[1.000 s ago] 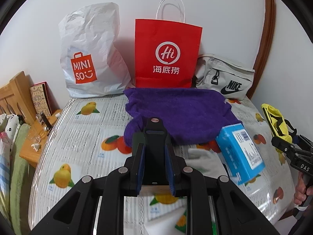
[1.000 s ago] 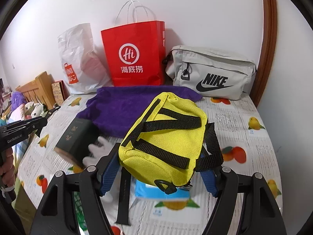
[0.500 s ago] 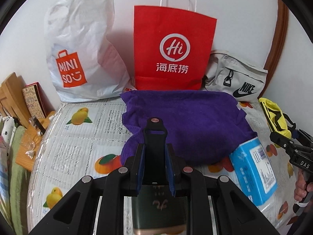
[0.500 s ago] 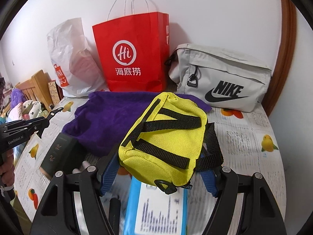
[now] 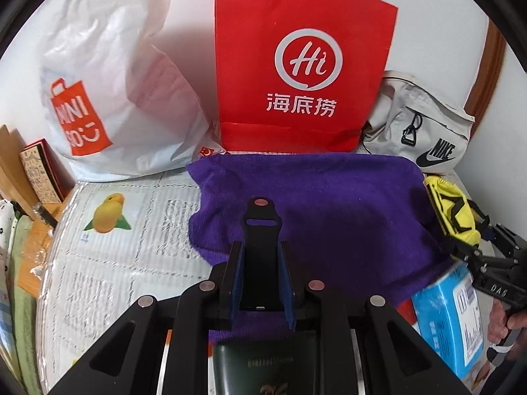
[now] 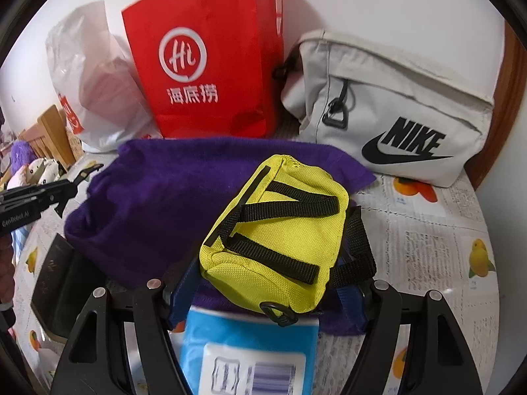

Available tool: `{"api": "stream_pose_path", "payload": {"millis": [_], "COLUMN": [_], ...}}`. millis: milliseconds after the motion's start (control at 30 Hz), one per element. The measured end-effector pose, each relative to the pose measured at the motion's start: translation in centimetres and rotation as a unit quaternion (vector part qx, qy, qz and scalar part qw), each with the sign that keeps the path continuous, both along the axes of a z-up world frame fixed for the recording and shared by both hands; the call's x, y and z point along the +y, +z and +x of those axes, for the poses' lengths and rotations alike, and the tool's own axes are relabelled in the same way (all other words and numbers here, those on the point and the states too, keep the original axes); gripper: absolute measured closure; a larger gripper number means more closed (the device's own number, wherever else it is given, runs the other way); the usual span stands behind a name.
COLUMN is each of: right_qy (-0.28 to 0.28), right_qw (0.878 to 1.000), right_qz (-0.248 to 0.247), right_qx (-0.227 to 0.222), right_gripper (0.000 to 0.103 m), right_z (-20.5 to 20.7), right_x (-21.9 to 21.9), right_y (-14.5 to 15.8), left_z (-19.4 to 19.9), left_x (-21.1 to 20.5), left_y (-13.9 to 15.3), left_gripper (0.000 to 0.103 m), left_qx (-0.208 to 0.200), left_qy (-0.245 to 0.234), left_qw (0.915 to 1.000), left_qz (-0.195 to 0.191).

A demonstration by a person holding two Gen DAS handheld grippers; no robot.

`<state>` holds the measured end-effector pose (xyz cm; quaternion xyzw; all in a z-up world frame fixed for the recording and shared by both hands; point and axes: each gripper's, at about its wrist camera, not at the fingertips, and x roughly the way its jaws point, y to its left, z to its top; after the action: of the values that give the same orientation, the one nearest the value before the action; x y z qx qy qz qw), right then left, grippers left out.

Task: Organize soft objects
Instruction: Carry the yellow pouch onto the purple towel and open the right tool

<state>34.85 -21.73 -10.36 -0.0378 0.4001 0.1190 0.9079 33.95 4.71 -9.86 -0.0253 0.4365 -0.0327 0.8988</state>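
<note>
Worktop [image 5: 108, 263]: covered with a fruit-printed newspaper sheet, set against a white wall.
Red paper bag [image 5: 296, 65]: upright at the wall, between a white plastic shopping bag [image 5: 108, 75] and a grey Nike bag [image 6: 388, 108].
Purple towel [image 5: 329, 217]: spread flat in front of the red paper bag, beneath both tongs.
Yellow pouch [image 6: 280, 240]: with black straps, raised over the towel's near edge, gripped at its two sides.
Blue box [image 6: 250, 352]: lies just beside the towel's near edge, under the pouch.
Dark box [image 6: 56, 283]: on the worktop at the towel's left corner.
Right tongs [image 6: 266, 283]: pointing steeply down, blue pads spread wide and pressed against the yellow pouch; a hand [image 5: 504, 326] grips the handle.
Left tongs [image 5: 262, 283]: pointing steeply down over the towel, pads drawn narrow, closed with nothing soft between them.
</note>
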Motion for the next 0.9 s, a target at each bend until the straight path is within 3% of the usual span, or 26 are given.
{"api": "stream_pose_path", "payload": {"millis": [367, 500, 833, 867, 900], "right_qy": [0.004, 0.002, 0.013, 0.012, 0.011], "right_qw": [0.999, 0.998, 0.996, 0.996, 0.996], "right_qz": [-0.013, -0.018, -0.014, -0.016, -0.018], "right_qx": [0.044, 0.063, 0.087, 0.084, 0.081], "right_gripper": [0.029, 0.029, 0.024, 0.024, 0.021], "right_z": [3.1, 4.2, 5.2, 5.1, 5.0], "right_x": [0.5, 0.4, 0.7, 0.7, 0.7], "right_y": [-2.1, -2.9, -3.6, -3.5, -3.4], "left_z": [5.0, 6.7, 7.7, 7.7, 7.6], "left_x": [-0.1, 0.0, -0.2, -0.2, -0.2], "left_y": [-2.2, -3.3, -3.7, -3.6, -3.5], "left_gripper": [0.083, 0.083, 0.083, 0.081, 0.074], "left_qx": [0.025, 0.043, 0.055, 0.055, 0.056], "left_qy": [0.005, 0.006, 0.009, 0.008, 0.008], "left_qw": [0.9996, 0.9991, 0.9985, 0.9985, 0.9984], "left_qz": [0.013, 0.002, 0.002, 0.000, 0.000]}}
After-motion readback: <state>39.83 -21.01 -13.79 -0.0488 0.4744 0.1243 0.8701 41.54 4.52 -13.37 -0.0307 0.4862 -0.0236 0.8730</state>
